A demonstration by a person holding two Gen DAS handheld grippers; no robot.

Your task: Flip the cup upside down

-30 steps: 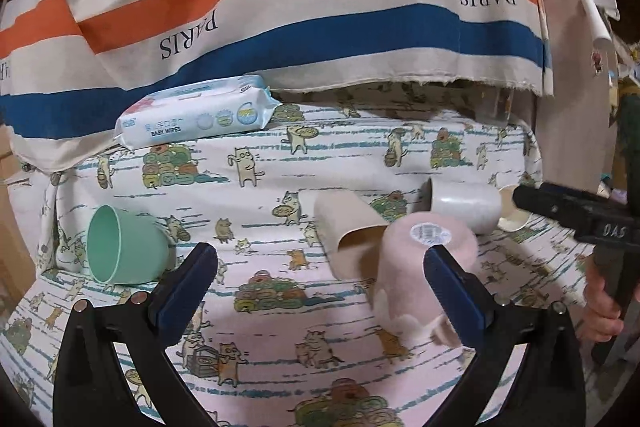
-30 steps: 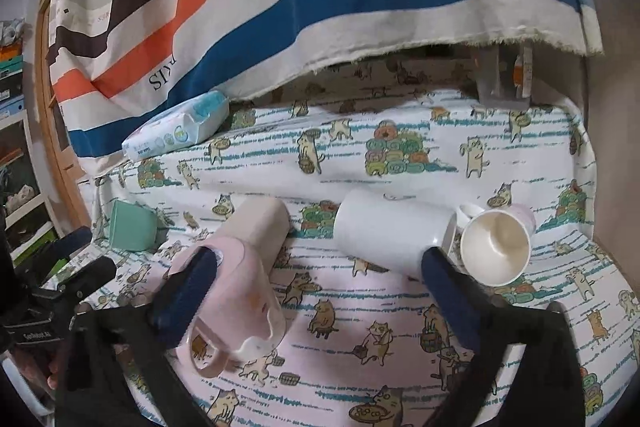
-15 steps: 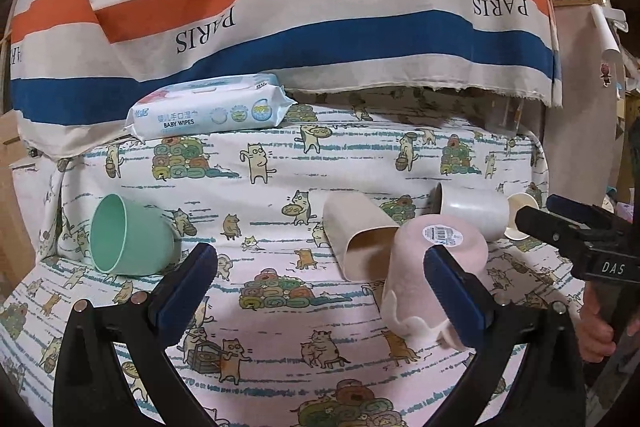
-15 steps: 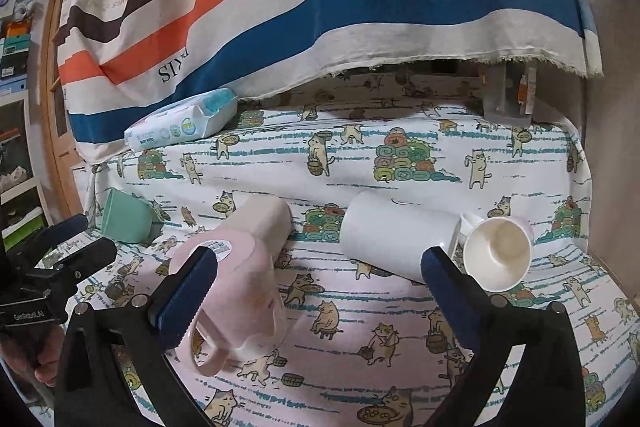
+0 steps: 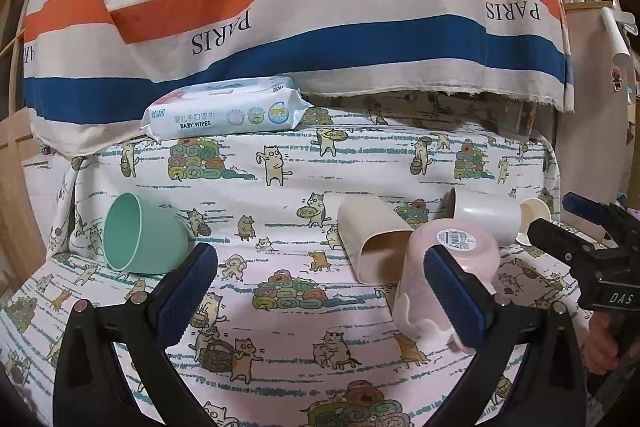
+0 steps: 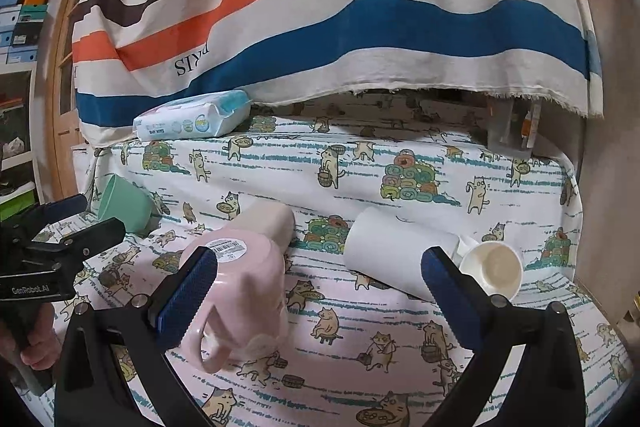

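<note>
**newbie_ops:** Left wrist view first, what've you got there?

**cupflipper:** Your left gripper (image 5: pixel 320 291) is spread wide with nothing between its blue pads. The pink mug (image 5: pixel 448 267) already sits bottom-up on the cat-print cloth (image 5: pixel 280 347), barcode sticker on top, just beside the right pad. Behind it a beige tumbler (image 5: pixel 372 231) lies on its side, touching or nearly touching the mug. The mint green cup (image 5: pixel 140 235) lies on its side off to the left, well apart from the rest, and it looks like your easiest next pick. There's a baby wipes pack (image 5: pixel 224 113) at the back.

**newbie_ops:** And the right wrist view?

**cupflipper:** Your right gripper (image 6: pixel 320 291) is equally wide open and empty. The pink mug (image 6: pixel 240 283) is partly behind the left pad, handle toward you. The white cup (image 6: pixel 396 251) lies on its side, with a small cream mug (image 6: pixel 492 267) right against it, mouth toward you.

**newbie_ops:** Tips?

**cupflipper:** I'd say grab a lying cup across its wall near the middle, lift it off the cloth before rotating, and set the rim down flat. Watch the neighbours: those two white ones are tight together.
</note>
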